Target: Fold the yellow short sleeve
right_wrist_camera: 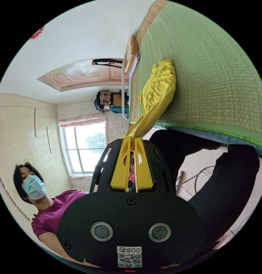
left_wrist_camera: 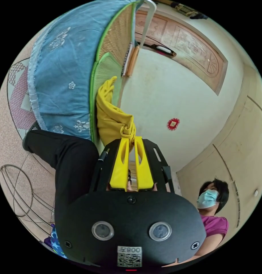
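Item: yellow short-sleeve shirt of thin, slippery-looking fabric (left_wrist_camera: 112,120), bunched, not yet spread flat. Location: part of it lies on the green woven straw mat (right_wrist_camera: 210,74) near the mat's green-bound edge; the rest trails off that edge to my tongs.

Left tongs, yellow-jawed on a black body (left_wrist_camera: 131,139): jaws nearly together, clamped on a knot of gathered shirt fabric just off the mat edge, beside the blue floral bedcover (left_wrist_camera: 59,74) that hangs below the mat.

Right tongs, same build (right_wrist_camera: 132,139): jaws closed on a narrow pulled tail of the shirt, which stretches taut from the mat edge to the jaw tips.

Step in hand, by my judgement: pick-up and sorting out, ahead of any fold. No fold shows in the cloth.

Next move calls for: carrying both grips back over the mat, drawing them apart to open the bunch, and laying the shirt flat before folding.

Risk: the thin cloth may slip from so small a bite.
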